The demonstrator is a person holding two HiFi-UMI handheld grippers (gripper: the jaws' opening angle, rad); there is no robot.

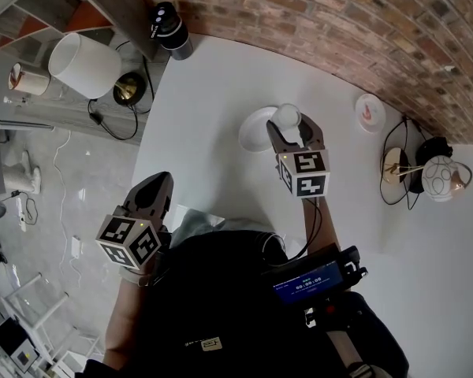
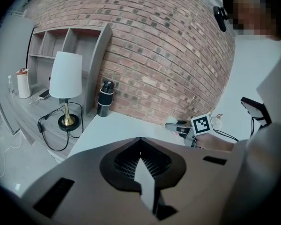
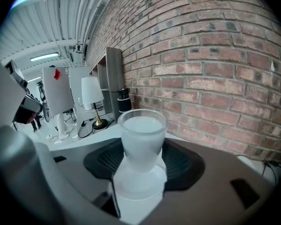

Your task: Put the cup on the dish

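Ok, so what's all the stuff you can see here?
cup: one, frosted white, held in the right tool over the dish's edge
dish: one, white, middle of the table
small dish: one, white with something reddish in it, near the wall
bottle: one, black, on the table's far corner
lamp: one, white shade with a gold foot, on the low shelf beside the table
round thing: one, white with dark lines, on the table's right
table: one, white
wall: one, red-brown brick, behind the table
left tool: one, grey, shut and empty, off the table's left edge
right tool: one, grey, shut on the cup
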